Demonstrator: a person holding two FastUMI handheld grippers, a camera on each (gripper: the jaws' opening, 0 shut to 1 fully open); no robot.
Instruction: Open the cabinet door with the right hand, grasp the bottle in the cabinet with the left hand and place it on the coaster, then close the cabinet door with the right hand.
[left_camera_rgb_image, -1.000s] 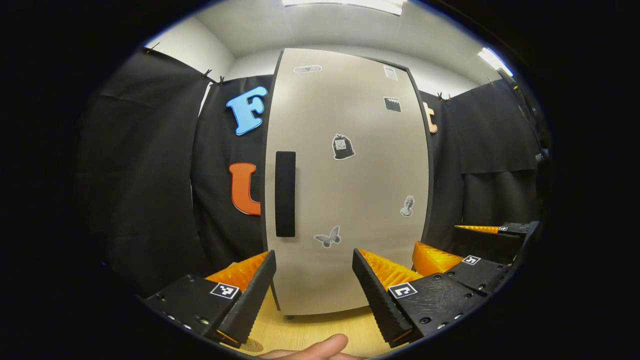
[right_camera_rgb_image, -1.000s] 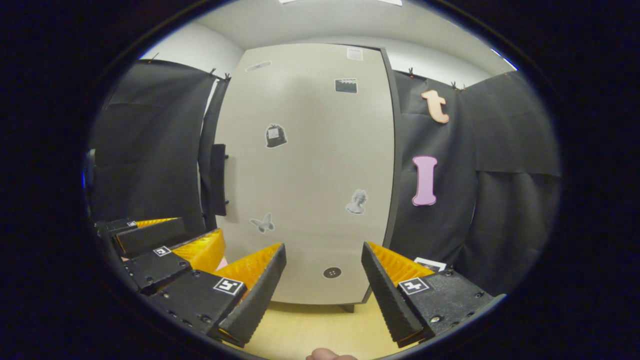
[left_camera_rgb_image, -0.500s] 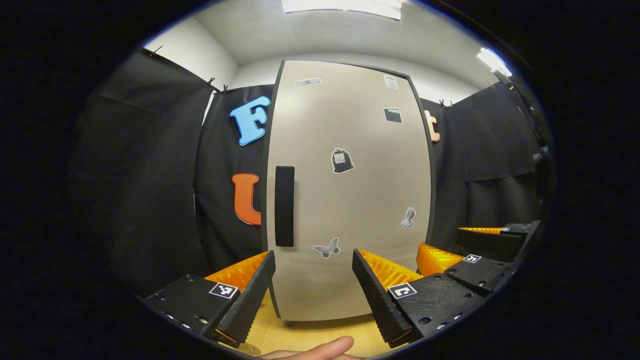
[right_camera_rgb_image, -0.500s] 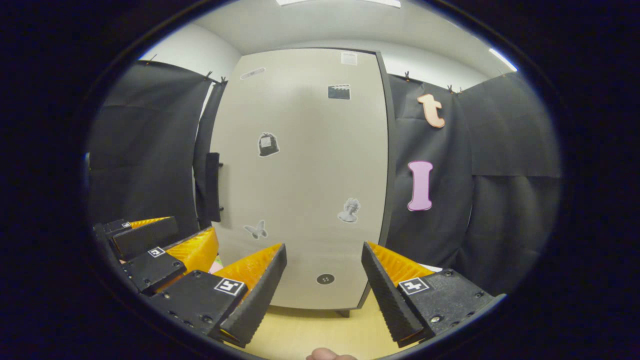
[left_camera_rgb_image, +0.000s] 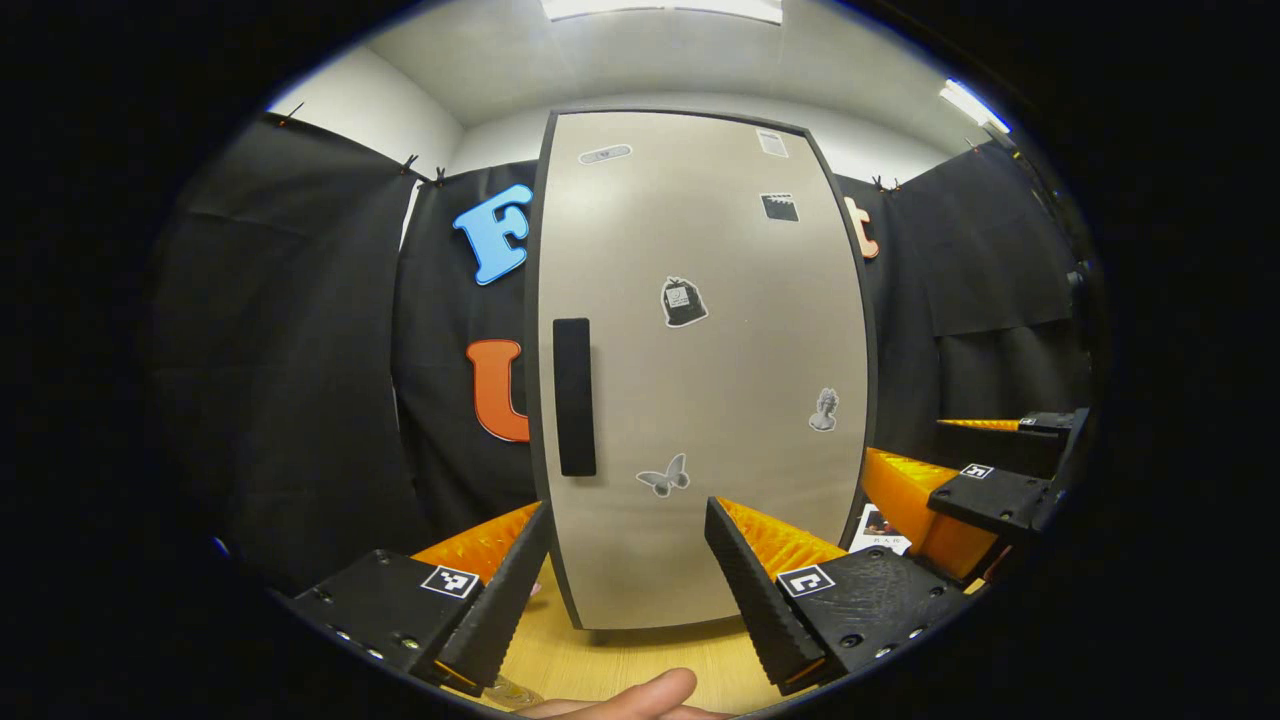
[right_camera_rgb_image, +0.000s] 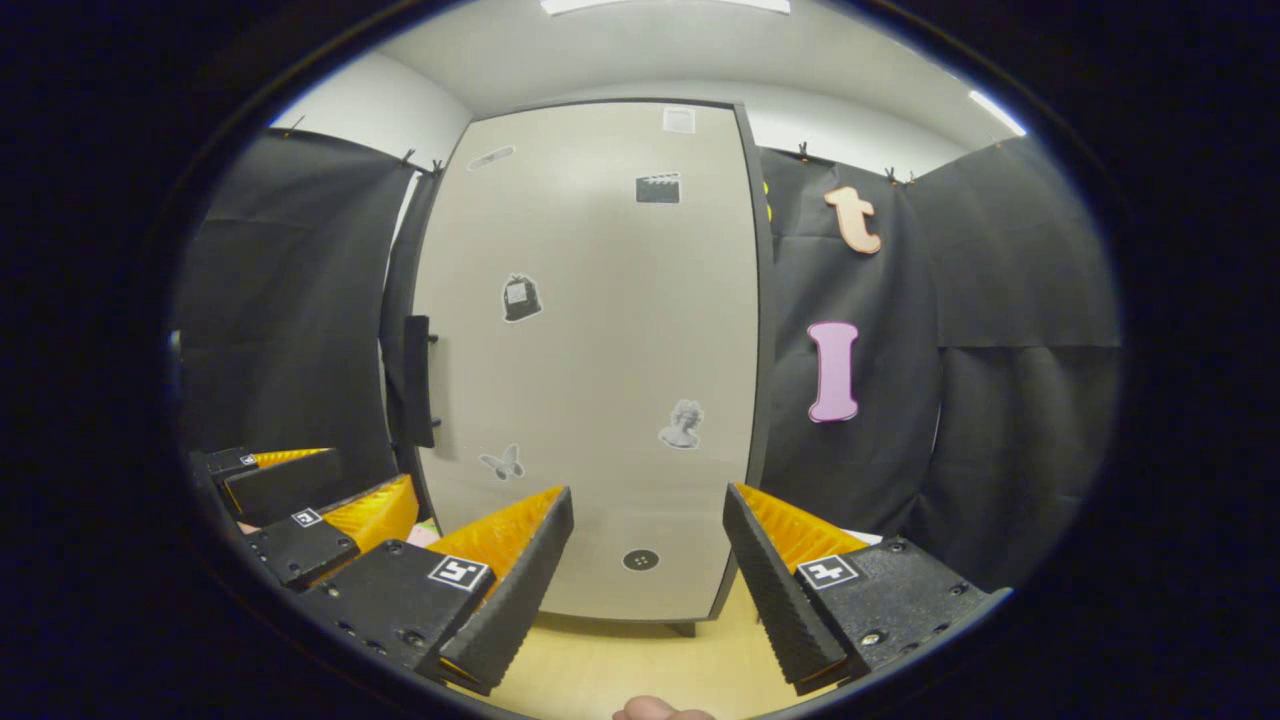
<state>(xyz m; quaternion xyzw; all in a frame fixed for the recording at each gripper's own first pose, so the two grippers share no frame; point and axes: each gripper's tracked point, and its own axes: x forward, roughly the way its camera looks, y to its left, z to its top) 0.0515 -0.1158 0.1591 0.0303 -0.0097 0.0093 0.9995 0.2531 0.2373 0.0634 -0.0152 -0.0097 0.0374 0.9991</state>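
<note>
Cabinet door (right_camera_rgb_image: 600, 350) lower, beyond hand-held gripper (right_camera_rgb_image: 645, 540)

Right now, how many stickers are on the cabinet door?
7: a strip and a note at the top, a clapperboard below, a bag mid-door, a bust and a butterfly lower down, a button near the bottom. More may be hidden.

Shut cabinet door (left_camera_rgb_image: 700, 380) hides whatever is inside; coaster (left_camera_rgb_image: 510, 690) cut off at bottom edge; stickers (right_camera_rgb_image: 520, 298) too small to read.

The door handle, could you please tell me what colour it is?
Black; the handle shows best in the left gripper view.
</note>
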